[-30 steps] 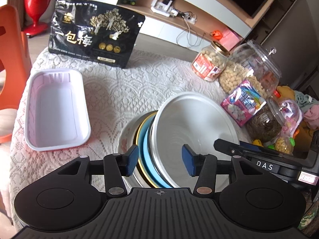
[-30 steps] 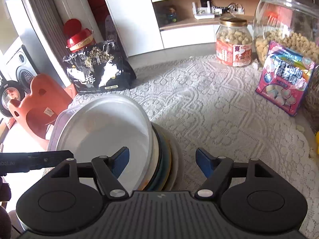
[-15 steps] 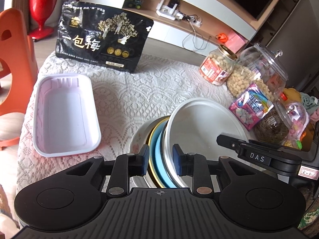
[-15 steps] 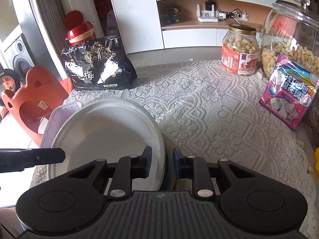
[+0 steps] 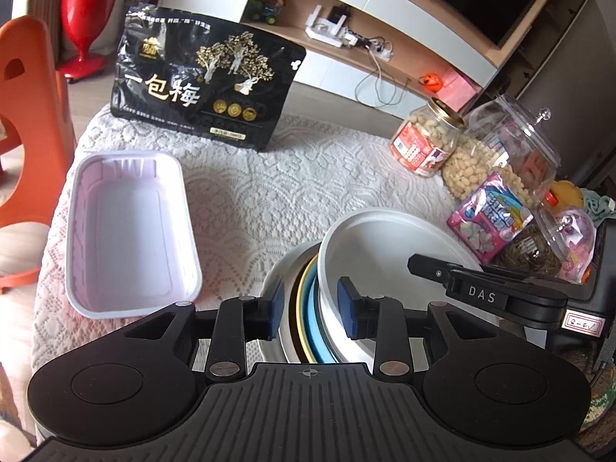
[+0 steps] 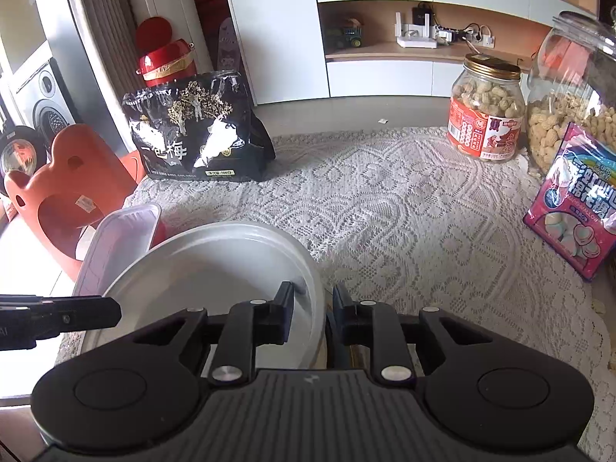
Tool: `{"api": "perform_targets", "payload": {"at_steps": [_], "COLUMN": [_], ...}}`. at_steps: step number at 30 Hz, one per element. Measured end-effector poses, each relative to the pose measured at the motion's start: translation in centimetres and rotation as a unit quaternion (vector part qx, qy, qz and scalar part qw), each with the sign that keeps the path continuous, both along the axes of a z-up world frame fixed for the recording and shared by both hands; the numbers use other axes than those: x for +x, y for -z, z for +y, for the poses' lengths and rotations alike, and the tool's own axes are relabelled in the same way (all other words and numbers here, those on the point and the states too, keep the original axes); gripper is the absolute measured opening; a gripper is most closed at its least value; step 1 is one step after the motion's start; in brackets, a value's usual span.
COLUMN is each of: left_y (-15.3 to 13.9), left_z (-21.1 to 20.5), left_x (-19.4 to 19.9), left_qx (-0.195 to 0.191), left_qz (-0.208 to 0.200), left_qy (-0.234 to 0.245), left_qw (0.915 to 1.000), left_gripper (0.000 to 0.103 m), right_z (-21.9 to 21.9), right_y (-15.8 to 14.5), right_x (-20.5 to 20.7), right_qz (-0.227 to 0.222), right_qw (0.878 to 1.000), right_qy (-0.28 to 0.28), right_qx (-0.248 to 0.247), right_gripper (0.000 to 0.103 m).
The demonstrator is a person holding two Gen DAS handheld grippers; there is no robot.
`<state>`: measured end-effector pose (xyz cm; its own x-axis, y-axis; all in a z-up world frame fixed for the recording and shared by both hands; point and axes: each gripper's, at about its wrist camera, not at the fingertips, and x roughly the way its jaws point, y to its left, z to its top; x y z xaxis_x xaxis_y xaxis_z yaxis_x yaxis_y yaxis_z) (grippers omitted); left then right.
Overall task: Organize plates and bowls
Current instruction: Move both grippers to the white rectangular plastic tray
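Observation:
A stack of dishes stands on the lace tablecloth: a white bowl [image 5: 389,246] on top, a blue plate [image 5: 310,308], a yellow plate and a pale bottom dish [image 5: 285,273] under it. My left gripper [image 5: 310,310] is shut on the near rims of the stack, pads on both sides. My right gripper [image 6: 312,313] is shut on the white bowl's [image 6: 215,265] right rim, one finger inside and one outside. The right gripper's body also shows in the left wrist view [image 5: 489,294].
A white rectangular tray [image 5: 127,231] lies left of the stack. A black snack bag [image 5: 204,81] stands at the back. A peanut jar [image 6: 485,115], a large glass jar [image 6: 573,88] and a pink marshmallow pack [image 6: 577,208] stand at the right. An orange chair [image 5: 27,123] is off the left edge.
Both grippers went from open to shut on the dish rims. The left jaws now stand a little wider than half a second ago. Both cameras have risen slightly.

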<state>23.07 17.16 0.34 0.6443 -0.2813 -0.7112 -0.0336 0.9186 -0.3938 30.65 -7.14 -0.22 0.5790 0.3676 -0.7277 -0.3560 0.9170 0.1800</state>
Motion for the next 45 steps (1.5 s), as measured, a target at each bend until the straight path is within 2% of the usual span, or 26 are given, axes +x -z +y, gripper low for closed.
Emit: {"api": "perform_targets", "payload": {"at_steps": [5, 9, 12, 13, 15, 17, 19, 20, 22, 24, 26, 28, 30, 33, 36, 42, 45], "left_y": [0.1, 0.3, -0.9, -1.6, -3.2, -4.4, -4.7, -4.5, -3.4, -1.5, 0.5, 1.6, 1.6, 1.4, 1.8, 1.9, 2.1], "left_z": [0.2, 0.5, 1.5, 2.2, 3.8, 5.7, 8.0, 9.0, 11.5, 13.4, 15.0, 15.6, 15.3, 14.5, 14.6, 14.0, 14.0], "left_x": [0.1, 0.2, 0.0, -0.1, -0.2, -0.1, 0.2, 0.3, 0.8, 1.3, 1.7, 1.9, 1.9, 1.9, 1.7, 1.7, 1.7], "left_qx": [-0.001, -0.011, -0.033, -0.038, -0.036, -0.019, 0.006, 0.014, 0.022, 0.018, -0.016, -0.046, -0.039, -0.009, -0.024, -0.022, -0.017], "left_qz": [0.003, 0.006, -0.003, -0.010, -0.027, -0.034, -0.020, -0.016, -0.011, 0.006, 0.029, 0.042, 0.029, 0.013, 0.016, 0.013, 0.016], "left_qy": [0.002, 0.008, 0.020, 0.021, 0.016, -0.002, -0.038, -0.055, -0.099, -0.131, -0.146, -0.147, -0.146, -0.144, -0.148, -0.141, -0.143], "left_qw": [1.0000, 0.9999, 0.9993, 0.9990, 0.9988, 0.9992, 0.9991, 0.9982, 0.9948, 0.9912, 0.9887, 0.9872, 0.9882, 0.9895, 0.9885, 0.9897, 0.9894], "left_gripper": [0.035, 0.030, 0.030, 0.030, 0.030, 0.030, 0.030, 0.030, 0.030, 0.030, 0.030, 0.030, 0.030, 0.030, 0.030, 0.030, 0.030], "right_z": [-0.1, -0.3, -0.7, -0.8, -0.9, -0.6, 0.5, 1.4, 3.5, 6.0, 8.1, 9.3, 9.1, 7.5, 5.1, 0.3, -0.4], "right_y": [0.5, 0.4, -0.5, -1.0, -2.4, -4.4, -6.2, -7.0, -8.3, -9.3, -9.9, -9.9, -9.7, -9.8, -9.4, -4.5, -3.6], "right_x": [-0.6, -1.7, -2.9, -3.2, -3.7, -4.1, -4.2, -4.0, -3.1, -1.8, -0.6, 0.0, 0.1, -0.2, -0.5, -0.9, -1.0], "right_qz": [-0.003, -0.015, -0.034, -0.038, -0.045, -0.058, -0.074, -0.075, -0.067, -0.053, -0.037, -0.035, -0.040, -0.037, -0.030, 0.021, 0.044], "right_qw": [1.000, 1.000, 0.999, 0.999, 0.999, 0.998, 0.996, 0.996, 0.997, 0.998, 0.998, 0.996, 0.995, 0.996, 0.998, 0.997, 0.996], "right_qy": [-0.002, -0.007, -0.020, -0.024, -0.029, -0.035, -0.042, -0.046, -0.042, -0.026, -0.047, -0.053, -0.048, -0.039, -0.026, 0.016, 0.015], "right_qx": [-0.009, -0.023, -0.019, -0.013, -0.003, 0.002, -0.003, -0.005, -0.008, -0.030, -0.035, -0.062, -0.076, -0.069, -0.057, -0.071, -0.078], "right_gripper": [0.022, 0.022, 0.022, 0.025, 0.026, 0.035, 0.043, 0.050, 0.054, 0.054, 0.052, 0.052, 0.052, 0.052, 0.052, 0.052, 0.052]}}
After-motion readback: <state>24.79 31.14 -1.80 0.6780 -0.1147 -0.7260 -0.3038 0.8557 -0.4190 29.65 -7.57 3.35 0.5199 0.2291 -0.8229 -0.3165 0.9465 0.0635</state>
